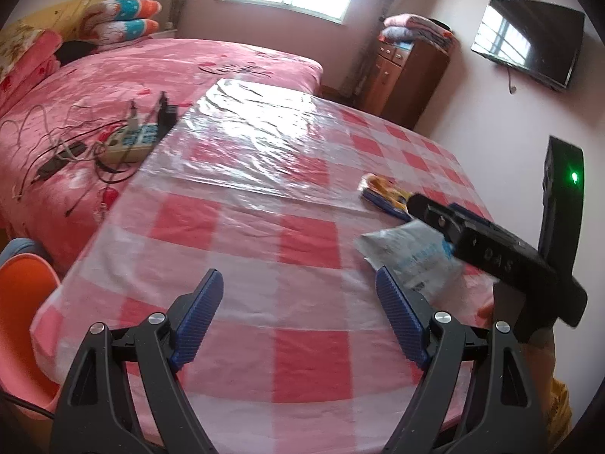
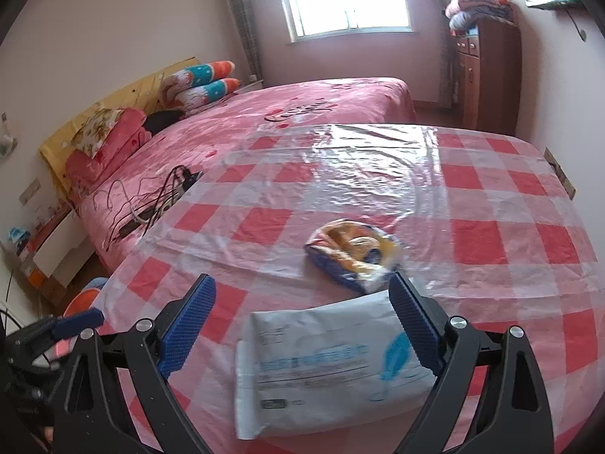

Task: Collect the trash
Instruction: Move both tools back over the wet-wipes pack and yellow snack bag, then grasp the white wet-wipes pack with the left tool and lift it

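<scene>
A white plastic mailer bag [image 2: 325,363] lies flat on the red-and-white checked tablecloth [image 2: 491,234], near the table's front edge. Just beyond it sits a crumpled yellow-and-blue snack wrapper [image 2: 355,253]. My right gripper [image 2: 301,280] is open and hangs over the mailer; its blue pads straddle the bag's far end without pressing on it. My left gripper [image 1: 298,276] is open over bare cloth, left of the mailer [image 1: 408,261], with nothing between its fingers. The wrapper [image 1: 382,193] lies farther back, partly hidden by the right gripper's black body [image 1: 491,249].
A clear plastic sheet [image 1: 264,132] covers the table's far half. A pink bed [image 1: 113,75] adjoins the table on the left, with a power strip and tangled cables [image 1: 128,143] on it. An orange stool [image 1: 26,302] stands at the near left corner. A wooden cabinet [image 2: 487,75] stands far right.
</scene>
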Demonstrator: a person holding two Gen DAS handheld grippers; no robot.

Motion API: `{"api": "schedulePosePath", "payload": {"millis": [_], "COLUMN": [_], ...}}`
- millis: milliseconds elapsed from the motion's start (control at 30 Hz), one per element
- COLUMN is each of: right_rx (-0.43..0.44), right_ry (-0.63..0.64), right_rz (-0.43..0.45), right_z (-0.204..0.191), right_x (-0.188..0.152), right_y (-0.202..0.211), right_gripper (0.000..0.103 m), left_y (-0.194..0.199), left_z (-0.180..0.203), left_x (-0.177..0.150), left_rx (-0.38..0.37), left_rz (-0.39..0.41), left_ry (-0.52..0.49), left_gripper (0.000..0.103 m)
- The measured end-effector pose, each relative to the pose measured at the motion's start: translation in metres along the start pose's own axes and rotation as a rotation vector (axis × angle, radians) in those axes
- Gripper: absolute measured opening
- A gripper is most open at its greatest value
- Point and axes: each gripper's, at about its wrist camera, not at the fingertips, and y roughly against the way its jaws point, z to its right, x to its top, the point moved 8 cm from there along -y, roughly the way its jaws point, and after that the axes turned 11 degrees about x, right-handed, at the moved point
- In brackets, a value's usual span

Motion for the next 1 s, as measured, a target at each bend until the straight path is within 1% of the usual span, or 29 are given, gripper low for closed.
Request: {"api": "schedulePosePath", "payload": {"millis": [133,433,567,700,867,1000], "right_rx": [-0.011,-0.047,-0.035,-0.026,-0.025,-0.022], "right_ry": [-0.053,-0.208,-0.274,-0.303,-0.316,-0.33], "right_rz": [0.007,0.043,0.052,0.055,0.062,0.072], "right_z": [0.024,0.095,0.118,0.13,0.137,0.143], "right_x": [0.004,0.011,0.012,0.013,0.014,0.015], "right_y": [0.007,0.029,0.033,0.035,0.038,0.041], "right_gripper": [0.092,0.092,0.092,0.092,0.092,0.092], "left_y": [-0.004,-0.019,-0.029,-0.036,-0.044,-0.043], "left_z": [0.022,0.077,0.098,0.111,0.128,0.151], "left_x": [-0.004,-0.012,-0.015,-0.018,-0.029,-0.04], "left_rx": [-0.027,-0.091,-0.108,-0.118,-0.147,-0.201], "left_rz": [-0.017,-0.067,-0.089,-0.112,-0.155,-0.166], "left_ry": [-0.036,-0.103,-0.118,-0.131,-0.141,-0.183], "left_gripper": [0.084,0.084,0.084,0.084,0.084,0.086]}}
